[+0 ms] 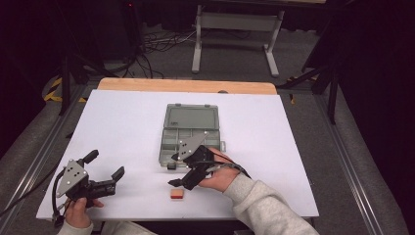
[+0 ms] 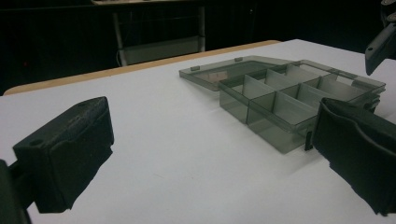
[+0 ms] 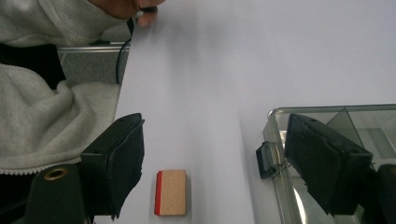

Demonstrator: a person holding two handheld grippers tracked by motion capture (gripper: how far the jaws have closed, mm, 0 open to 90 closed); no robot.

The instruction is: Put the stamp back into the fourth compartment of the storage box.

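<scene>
A clear grey compartment box [image 1: 190, 128] lies open at the table's middle, its lid flat on the far side; its empty compartments [image 2: 289, 95] show in the left gripper view. A small tan block with a red side [image 1: 176, 195] lies near the front edge, apart from the box. My right gripper [image 1: 173, 172] hangs open just in front of the box, above and beyond the block. In the right gripper view the block [image 3: 171, 192] lies low between the wide jaws [image 3: 219, 163], nearer the left one, with the box's corner and latch [image 3: 267, 159] at right. My left gripper [image 1: 104, 164] is open and holds nothing at the front left.
A white sheet [image 1: 127, 122] covers the table, with a wooden strip [image 1: 186, 85] along its far edge. A metal frame [image 1: 235, 29] and cables [image 1: 147, 49] sit on the floor beyond. A grey sleeve [image 3: 42, 121] lies at the table's near edge.
</scene>
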